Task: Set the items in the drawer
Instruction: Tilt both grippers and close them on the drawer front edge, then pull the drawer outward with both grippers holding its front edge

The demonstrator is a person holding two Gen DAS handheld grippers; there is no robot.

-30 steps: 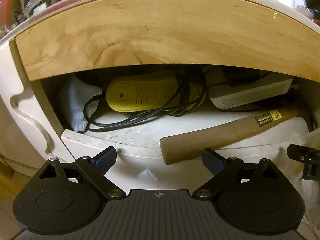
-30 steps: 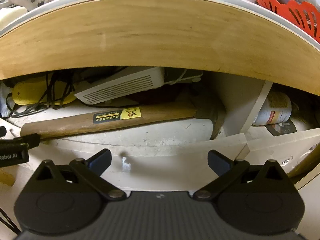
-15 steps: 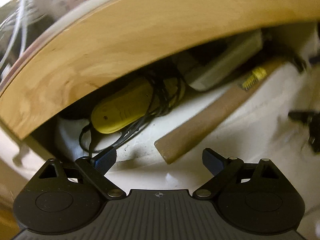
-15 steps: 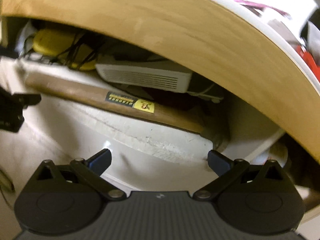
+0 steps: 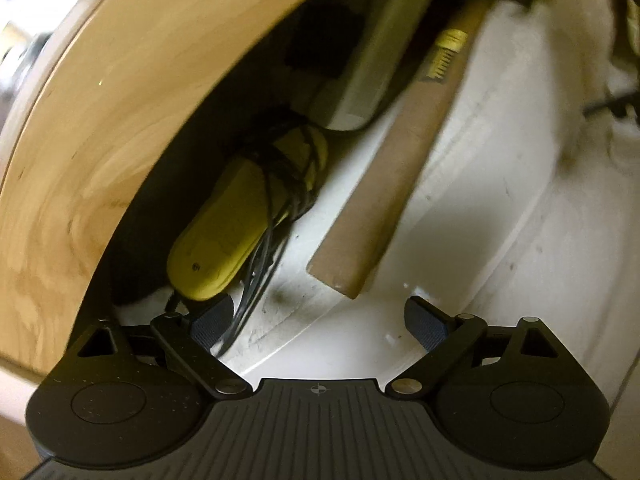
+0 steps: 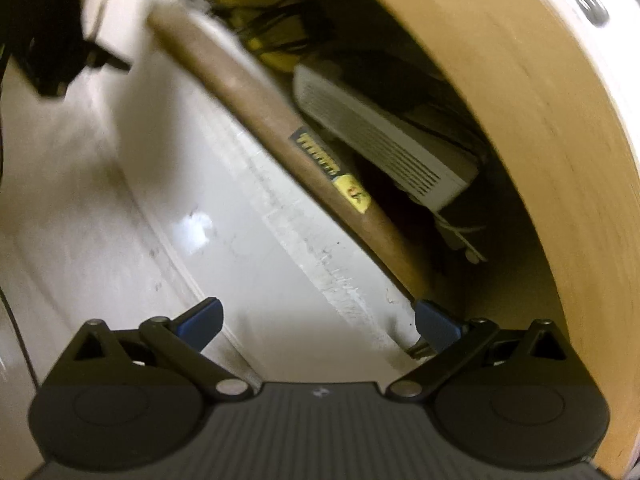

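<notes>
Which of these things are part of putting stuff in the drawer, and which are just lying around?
Part of the job:
- drawer, open
- hammer, its handle lying over the drawer's front edge
- yellow gadget wrapped in black cord, inside
- white box, inside
- left gripper and right gripper, both open and empty

Just lying about:
- wooden desktop above

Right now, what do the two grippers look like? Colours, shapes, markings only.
Both match: matte black plastic. The left gripper has a ribbed centre plate with a small crosshair mark, two round side housings, triangular cut-outs, angled link arms on silver pins, and dark blue ribbed pads. The right gripper has brighter blue pads. No cables or sleeves visible.
</notes>
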